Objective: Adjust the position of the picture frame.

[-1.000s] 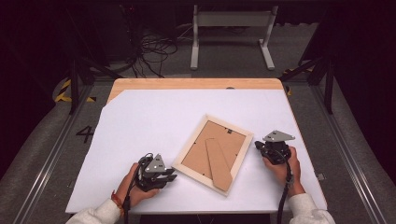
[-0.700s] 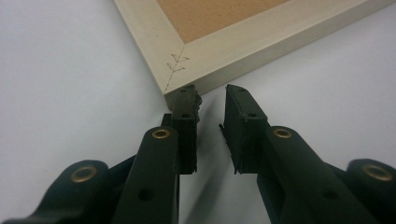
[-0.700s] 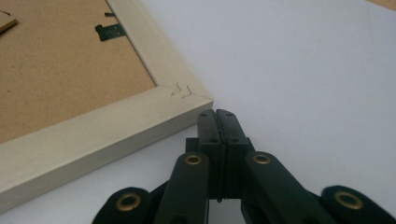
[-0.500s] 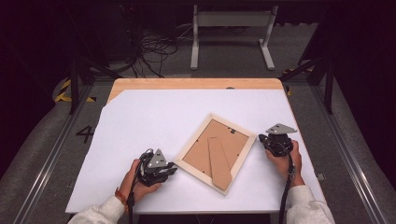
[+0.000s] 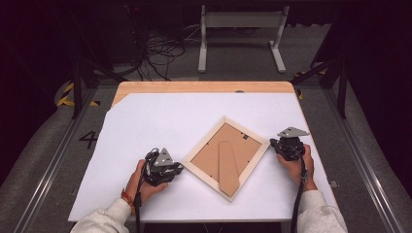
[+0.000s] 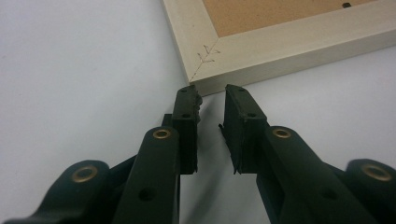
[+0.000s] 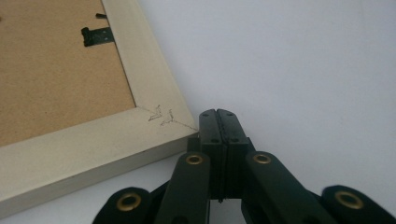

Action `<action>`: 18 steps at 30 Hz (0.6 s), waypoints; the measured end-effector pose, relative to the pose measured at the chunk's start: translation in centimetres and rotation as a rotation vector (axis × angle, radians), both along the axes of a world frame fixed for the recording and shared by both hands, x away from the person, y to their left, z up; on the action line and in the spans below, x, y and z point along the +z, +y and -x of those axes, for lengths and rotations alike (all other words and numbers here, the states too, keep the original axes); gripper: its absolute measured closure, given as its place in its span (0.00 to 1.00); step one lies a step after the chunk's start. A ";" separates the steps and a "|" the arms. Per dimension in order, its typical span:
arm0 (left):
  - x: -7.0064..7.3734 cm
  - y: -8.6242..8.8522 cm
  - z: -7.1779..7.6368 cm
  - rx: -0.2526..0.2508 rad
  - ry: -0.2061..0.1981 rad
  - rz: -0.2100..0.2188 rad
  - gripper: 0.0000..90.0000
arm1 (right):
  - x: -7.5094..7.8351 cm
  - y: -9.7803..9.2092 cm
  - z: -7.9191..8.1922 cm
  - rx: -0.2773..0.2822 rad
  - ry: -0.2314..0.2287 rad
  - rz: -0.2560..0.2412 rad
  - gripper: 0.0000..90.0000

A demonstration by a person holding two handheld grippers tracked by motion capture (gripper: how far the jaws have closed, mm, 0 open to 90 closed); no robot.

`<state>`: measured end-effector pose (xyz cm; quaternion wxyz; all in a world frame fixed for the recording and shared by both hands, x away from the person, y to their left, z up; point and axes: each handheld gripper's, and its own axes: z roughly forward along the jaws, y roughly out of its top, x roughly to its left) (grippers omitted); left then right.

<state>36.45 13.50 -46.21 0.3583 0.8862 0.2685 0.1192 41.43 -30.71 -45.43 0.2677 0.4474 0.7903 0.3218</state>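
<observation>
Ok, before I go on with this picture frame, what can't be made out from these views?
- Front of the picture frame: it lies face down on the table in the high view, so only its backing board shows.
- Frame in the gripper views: cut off by the picture edges, one corner each.
- Whether the left gripper, jaws apart, or the right gripper, jaws together, touches its corner: too close to tell.
- Small clips on the backing: too small to tell whether latched.
</observation>
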 end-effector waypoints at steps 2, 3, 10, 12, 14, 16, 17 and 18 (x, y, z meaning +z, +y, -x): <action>0.0 0.1 -0.1 0.007 -0.002 -0.005 0.82 | 0.0 0.0 0.2 0.013 0.003 -0.008 1.00; 0.0 0.1 -0.2 0.010 0.000 -0.005 0.81 | 0.0 0.1 0.3 0.022 0.005 -0.009 1.00; 0.0 0.2 -0.2 0.018 -0.001 -0.006 0.81 | 0.0 0.7 1.2 0.048 0.002 0.005 1.00; 0.1 0.2 -0.2 0.019 -0.001 -0.008 0.81 | 0.0 0.9 1.5 0.059 0.004 0.013 1.00; 0.0 0.2 -0.2 0.020 0.000 -0.006 0.81 | 0.0 1.1 1.7 0.064 0.006 0.016 1.00; 0.0 0.3 -0.1 0.022 0.003 -0.006 0.81 | 0.0 1.2 2.0 0.078 0.008 0.014 1.00; 0.1 0.3 -0.1 0.023 0.001 -0.008 0.81 | 0.0 1.3 2.2 0.087 0.011 0.018 1.00; 0.1 0.3 -0.2 0.026 -0.002 -0.011 0.79 | 0.0 1.4 2.4 0.097 0.015 0.020 1.00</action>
